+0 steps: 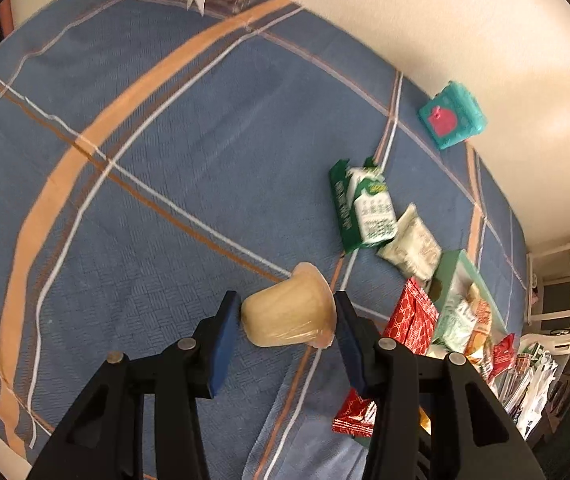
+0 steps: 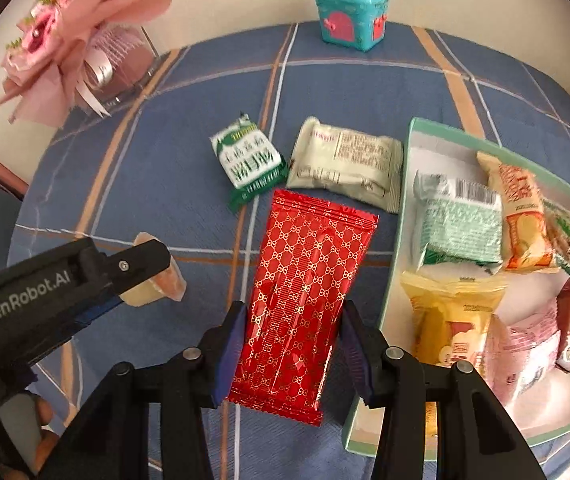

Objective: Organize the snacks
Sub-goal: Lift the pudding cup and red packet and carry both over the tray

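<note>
My left gripper (image 1: 288, 322) is shut on a pale yellow jelly cup (image 1: 289, 312) and holds it above the blue plaid cloth (image 1: 145, 160); it also shows in the right wrist view (image 2: 145, 276), at the left. My right gripper (image 2: 293, 344) is shut on a red patterned snack pack (image 2: 305, 296), beside the pale green box (image 2: 397, 280) full of several snack packs. A green-and-white pack (image 2: 247, 160) and a cream pack (image 2: 347, 164) lie on the cloth beyond it.
A teal toy chest (image 2: 351, 14) stands at the far edge by the wall. A pink flower bouquet in a clear box (image 2: 69, 52) stands at the far left. The box lies to the right, near the table edge.
</note>
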Available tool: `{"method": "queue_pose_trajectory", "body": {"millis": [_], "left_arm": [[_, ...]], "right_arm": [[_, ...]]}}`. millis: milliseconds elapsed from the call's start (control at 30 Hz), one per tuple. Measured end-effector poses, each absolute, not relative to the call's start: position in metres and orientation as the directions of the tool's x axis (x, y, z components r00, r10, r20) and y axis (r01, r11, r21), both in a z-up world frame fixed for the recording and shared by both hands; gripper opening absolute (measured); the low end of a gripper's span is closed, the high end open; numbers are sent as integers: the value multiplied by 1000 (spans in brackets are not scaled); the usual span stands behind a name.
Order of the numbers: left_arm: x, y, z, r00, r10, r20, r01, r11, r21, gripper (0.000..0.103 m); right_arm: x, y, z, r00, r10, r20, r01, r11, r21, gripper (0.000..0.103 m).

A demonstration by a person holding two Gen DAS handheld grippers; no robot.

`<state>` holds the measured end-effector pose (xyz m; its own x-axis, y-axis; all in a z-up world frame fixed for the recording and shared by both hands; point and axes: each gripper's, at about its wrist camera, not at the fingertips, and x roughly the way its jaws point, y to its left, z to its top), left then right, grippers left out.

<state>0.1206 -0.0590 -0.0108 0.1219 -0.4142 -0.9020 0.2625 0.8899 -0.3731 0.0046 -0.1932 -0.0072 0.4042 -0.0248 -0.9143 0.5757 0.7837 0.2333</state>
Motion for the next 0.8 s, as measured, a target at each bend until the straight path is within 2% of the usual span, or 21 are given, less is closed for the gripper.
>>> {"method": "queue_pose_trajectory", "body": {"millis": [333,800], "left_arm": [[112,-59,30,214,-441,-872,286,882,-376,48],[92,-87,46,245,-448,-860,319,875,-365,48]], "right_arm": [[-24,-193,31,463,-41,-885,566,782,260,50],[-39,-214,55,522,-39,-852,573,756,317,50]]}}
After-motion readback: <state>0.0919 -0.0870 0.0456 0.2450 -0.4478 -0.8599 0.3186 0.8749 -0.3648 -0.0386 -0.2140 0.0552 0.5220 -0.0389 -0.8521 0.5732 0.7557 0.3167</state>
